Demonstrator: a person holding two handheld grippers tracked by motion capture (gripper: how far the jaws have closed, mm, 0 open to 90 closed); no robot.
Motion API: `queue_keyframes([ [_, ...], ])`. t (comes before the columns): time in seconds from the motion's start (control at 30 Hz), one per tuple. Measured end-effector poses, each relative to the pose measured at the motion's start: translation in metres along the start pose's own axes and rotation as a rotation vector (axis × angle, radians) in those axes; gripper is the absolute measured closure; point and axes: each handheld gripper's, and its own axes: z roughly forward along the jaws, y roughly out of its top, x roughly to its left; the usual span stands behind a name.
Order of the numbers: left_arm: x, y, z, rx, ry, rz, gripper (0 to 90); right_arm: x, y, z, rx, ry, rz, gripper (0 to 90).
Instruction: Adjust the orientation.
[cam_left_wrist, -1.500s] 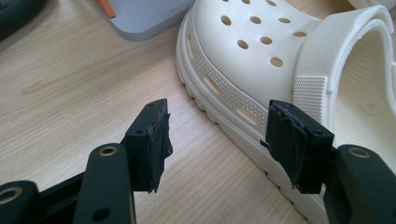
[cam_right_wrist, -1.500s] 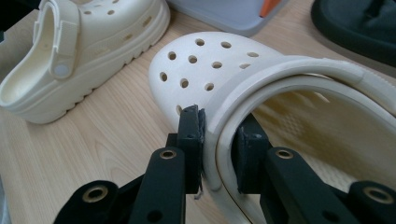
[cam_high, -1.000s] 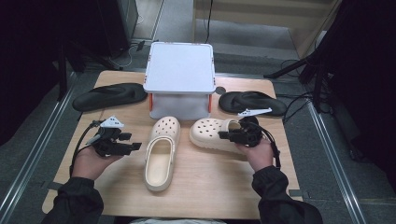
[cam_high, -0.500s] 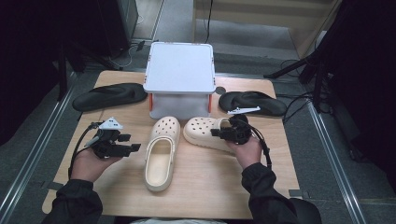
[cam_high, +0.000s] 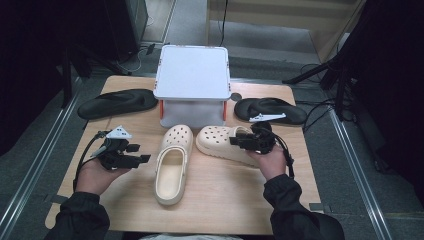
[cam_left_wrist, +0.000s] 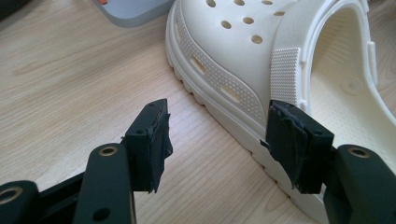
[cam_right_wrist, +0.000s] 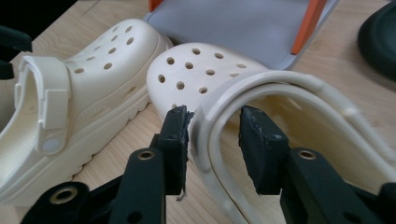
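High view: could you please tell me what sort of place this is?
Probably a recording studio or lab: a wooden table on grey carpet, black stands and loose cables around it.

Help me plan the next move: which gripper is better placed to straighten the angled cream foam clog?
Right. The right gripper straddles the angled cream foam clog's heel strap; the left gripper sits open beside the other clog.

overhead view facing forward-down on the table (cam_high: 220, 200); both gripper views close, sharing the cream clogs (cam_high: 172, 165)
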Motion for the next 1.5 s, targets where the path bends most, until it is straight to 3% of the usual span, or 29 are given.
queue_keyframes([
  [0.13,0.000,0.000,-0.001,-0.001,0.000,-0.001,40.4,-0.004,-0.001,-0.020,-0.024,-0.016,-0.023,63.4],
  [0.27,0.001,0.000,-0.001,-0.006,0.002,-0.003,40.4,-0.011,-0.005,-0.039,-0.034,-0.023,-0.046,73.7],
  [0.37,0.000,0.000,-0.001,-0.008,0.000,-0.004,40.4,-0.018,-0.009,-0.043,-0.038,-0.024,-0.067,83.4],
  [0.43,0.000,0.000,-0.001,-0.008,0.001,-0.006,40.4,-0.019,-0.010,-0.041,-0.021,-0.052,-0.090,89.6],
  [0.63,0.001,0.000,0.000,0.000,0.003,-0.003,40.3,-0.023,-0.011,-0.024,0.036,-0.093,-0.134,90.0],
  [0.8,0.001,-0.001,0.000,0.002,0.001,-0.003,40.2,-0.021,-0.008,-0.011,0.062,-0.080,-0.153,90.0],
  [1.0,0.002,-0.002,0.002,0.011,-0.004,-0.010,40.0,-0.009,-0.007,0.002,0.105,-0.073,-0.195,90.0],
  [1.13,0.003,-0.002,0.001,0.010,-0.001,-0.014,40.0,-0.004,-0.007,0.004,0.108,-0.086,-0.230,90.0],
  [1.5,0.003,-0.002,0.001,0.014,-0.005,-0.016,39.9,0.016,-0.007,0.006,0.128,-0.048,-0.275,90.0],
])
